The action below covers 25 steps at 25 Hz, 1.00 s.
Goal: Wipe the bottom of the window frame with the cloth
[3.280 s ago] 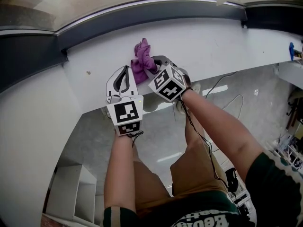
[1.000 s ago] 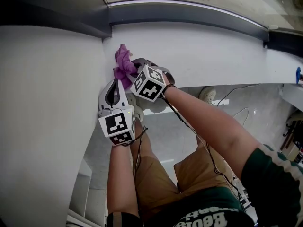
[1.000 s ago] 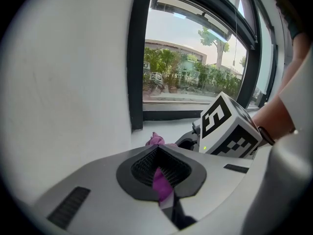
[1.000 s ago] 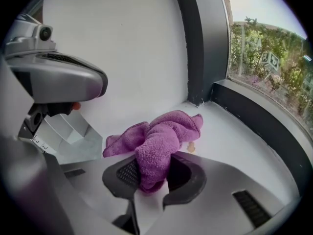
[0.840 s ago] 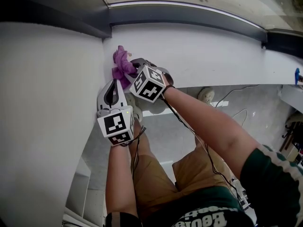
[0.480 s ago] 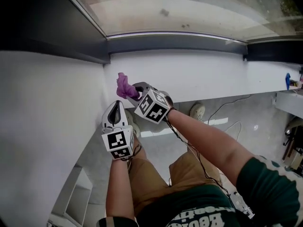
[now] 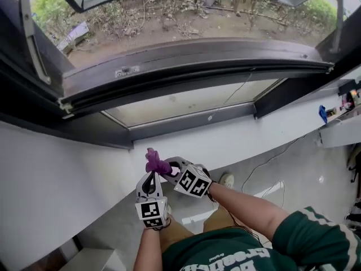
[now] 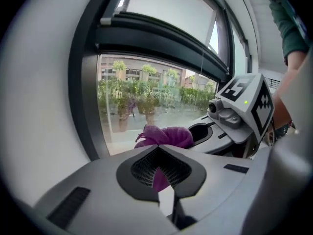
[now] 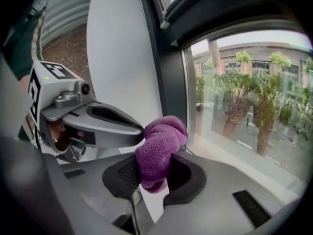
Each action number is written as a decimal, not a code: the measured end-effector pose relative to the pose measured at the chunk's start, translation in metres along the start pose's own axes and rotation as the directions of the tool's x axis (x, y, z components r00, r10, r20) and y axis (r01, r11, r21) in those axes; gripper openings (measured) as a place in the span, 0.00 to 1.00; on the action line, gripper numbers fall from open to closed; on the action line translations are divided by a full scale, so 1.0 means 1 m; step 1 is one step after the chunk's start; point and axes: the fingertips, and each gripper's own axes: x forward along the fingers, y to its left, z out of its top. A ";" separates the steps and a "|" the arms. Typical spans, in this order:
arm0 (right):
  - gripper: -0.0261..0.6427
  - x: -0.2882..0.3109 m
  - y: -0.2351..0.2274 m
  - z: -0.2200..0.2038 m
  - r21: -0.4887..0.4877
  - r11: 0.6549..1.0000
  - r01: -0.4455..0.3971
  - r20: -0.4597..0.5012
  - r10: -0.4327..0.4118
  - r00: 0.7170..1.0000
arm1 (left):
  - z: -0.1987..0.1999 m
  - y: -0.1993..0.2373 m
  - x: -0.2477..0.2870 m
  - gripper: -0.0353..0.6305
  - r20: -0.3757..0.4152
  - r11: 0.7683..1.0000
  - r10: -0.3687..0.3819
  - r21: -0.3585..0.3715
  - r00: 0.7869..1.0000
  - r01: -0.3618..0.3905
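Note:
A bunched purple cloth (image 7: 154,163) sticks up from my right gripper (image 7: 168,166), which is shut on it over the white sill (image 7: 242,141), near the wall corner. In the right gripper view the cloth (image 9: 159,141) bulges out between the closed jaws of the gripper (image 9: 155,164). My left gripper (image 7: 149,180) hangs just left of it with its jaws together, its tip close beside the cloth. From the left gripper (image 8: 158,149) the cloth (image 8: 166,136) shows beyond its tip. The dark bottom rail of the window frame (image 7: 186,124) runs above both.
The white wall (image 7: 56,174) closes in on the left. The open window sash (image 7: 169,55) and a garden lie beyond the glass. A cable (image 7: 271,160) trails over the sill at the right. A shelf with small items (image 7: 338,103) sits far right.
Both grippers slid left along the sill with the cloth to the wall corner. The head view then tipped up, so the window and garden now fill the top.

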 end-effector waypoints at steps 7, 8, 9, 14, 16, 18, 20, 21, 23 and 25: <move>0.19 -0.128 0.008 0.045 0.207 0.977 0.043 0.206 -0.087 0.975 | 0.097 -0.060 -0.038 0.06 0.112 0.995 -0.071 0.078 0.991 0.063; 0.19 -0.141 0.009 0.050 0.203 0.978 0.053 0.221 -0.099 0.970 | 0.109 -0.067 -0.042 0.06 0.132 0.994 -0.085 0.080 0.988 0.075; 0.19 -0.153 0.010 0.054 0.194 0.979 0.067 0.234 -0.113 0.966 | 0.121 -0.073 -0.046 0.06 0.148 0.993 -0.097 0.078 0.984 0.087; 0.19 -0.208 -0.001 0.069 0.198 0.965 0.169 0.281 -0.222 0.934 | 0.173 -0.101 -0.060 0.06 0.205 0.985 -0.153 0.112 0.967 0.132; 0.19 -0.228 -0.010 0.073 0.216 0.953 0.213 0.302 -0.272 0.914 | 0.191 -0.112 -0.065 0.06 0.221 0.977 -0.170 0.164 0.960 0.135; 0.19 -0.247 -0.021 0.077 0.235 0.937 0.258 0.321 -0.325 0.889 | 0.205 -0.123 -0.069 0.06 0.246 0.967 -0.186 0.215 0.951 0.133; 0.19 -0.266 -0.030 0.081 0.250 0.916 0.313 0.334 -0.385 0.860 | 0.215 -0.131 -0.073 0.06 0.253 0.964 -0.199 0.225 0.947 0.142; 0.19 -0.276 -0.033 0.083 0.258 0.904 0.341 0.341 -0.415 0.843 | 0.218 -0.134 -0.075 0.06 0.247 0.964 -0.201 0.220 0.948 0.147; 0.19 -0.294 -0.035 0.086 0.271 0.880 0.391 0.354 -0.469 0.809 | 0.223 -0.141 -0.079 0.06 0.236 0.961 -0.212 0.225 0.949 0.159; 0.19 -0.311 -0.035 0.086 0.275 0.863 0.424 0.359 -0.501 0.787 | 0.229 -0.149 -0.082 0.06 0.228 0.955 -0.222 0.246 0.948 0.164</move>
